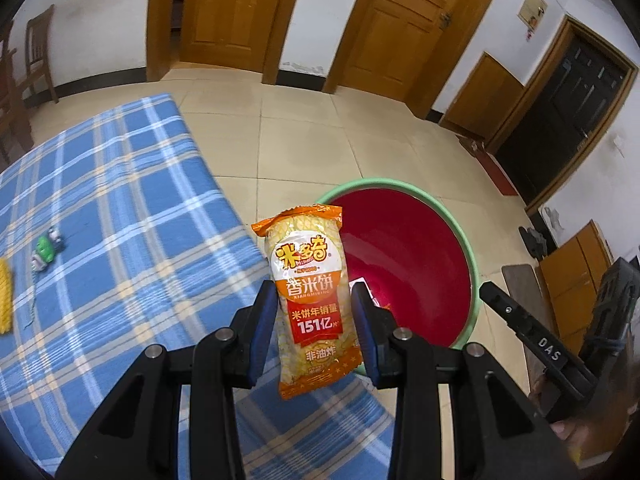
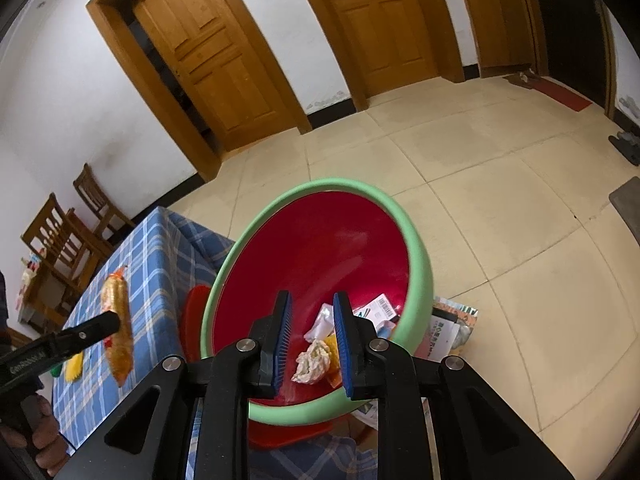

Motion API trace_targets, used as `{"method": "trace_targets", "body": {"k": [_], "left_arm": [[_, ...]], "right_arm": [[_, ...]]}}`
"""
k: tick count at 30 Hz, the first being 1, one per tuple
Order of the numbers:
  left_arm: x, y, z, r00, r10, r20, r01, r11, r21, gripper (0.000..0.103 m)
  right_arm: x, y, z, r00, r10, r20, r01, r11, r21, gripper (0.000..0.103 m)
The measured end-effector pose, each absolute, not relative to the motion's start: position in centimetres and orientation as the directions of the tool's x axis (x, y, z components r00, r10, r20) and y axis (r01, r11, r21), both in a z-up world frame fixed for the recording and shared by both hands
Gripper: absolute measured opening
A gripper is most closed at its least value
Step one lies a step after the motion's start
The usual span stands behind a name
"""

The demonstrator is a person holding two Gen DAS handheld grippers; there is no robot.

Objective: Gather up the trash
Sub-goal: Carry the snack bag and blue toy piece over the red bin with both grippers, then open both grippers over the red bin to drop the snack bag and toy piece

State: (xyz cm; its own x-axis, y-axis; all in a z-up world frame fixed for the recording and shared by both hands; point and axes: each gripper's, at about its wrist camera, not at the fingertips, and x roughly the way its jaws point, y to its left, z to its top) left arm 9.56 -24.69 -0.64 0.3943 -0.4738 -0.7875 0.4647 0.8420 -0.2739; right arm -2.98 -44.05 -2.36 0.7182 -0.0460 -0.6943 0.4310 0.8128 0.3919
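My left gripper point(image 1: 314, 304) is shut on an orange and yellow rice-cracker packet point(image 1: 308, 248), which stands upright between the blue pads. It hangs over the table's edge, just left of a red basin with a green rim point(image 1: 468, 248). In the right wrist view the same packet point(image 2: 118, 328) shows over the plaid cloth. My right gripper point(image 2: 312, 304) hovers above the basin point(image 2: 420, 256), its jaws a little apart with nothing between them. Below it, inside the basin, lie a crumpled tissue point(image 2: 312, 362) and a paper with a barcode point(image 2: 380, 308).
A blue plaid cloth point(image 1: 120, 200) covers the table; a green wrapper point(image 1: 46, 250) and a yellow item point(image 1: 5, 296) lie at its left. A red stool point(image 2: 192, 320) sits under the basin. A printed bag point(image 2: 452, 328) lies on the tiled floor. Wooden chairs point(image 2: 60, 236) stand beyond the table.
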Motion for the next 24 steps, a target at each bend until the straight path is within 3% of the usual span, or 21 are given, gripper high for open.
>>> {"method": "trace_targets", "body": {"k": [11,16,24], "left_arm": [[9.3,-29.5,-2.2,0.331,-0.491,-0.806,0.540,0.799,-0.266,0.038],[9.1,-30.5,-2.1,0.334,-0.497,-0.801,0.552,0.792,-0.261,0.056],[9.0,-29.9,-1.4,0.354,-0.496,-0.793,0.536,0.802,-0.263,0.056]], "right_arm": [[-4.4,-46.0,-2.7,0.721,-0.070,-0.690,0.465,0.786,0.406,0.023],[-4.8,-46.8,-3.0,0.718,-0.073,-0.692,0.478,0.775,0.415,0.025],[-4.8,-46.7,-2.9,0.721,-0.075,-0.689,0.479,0.772,0.417,0.026]]}}
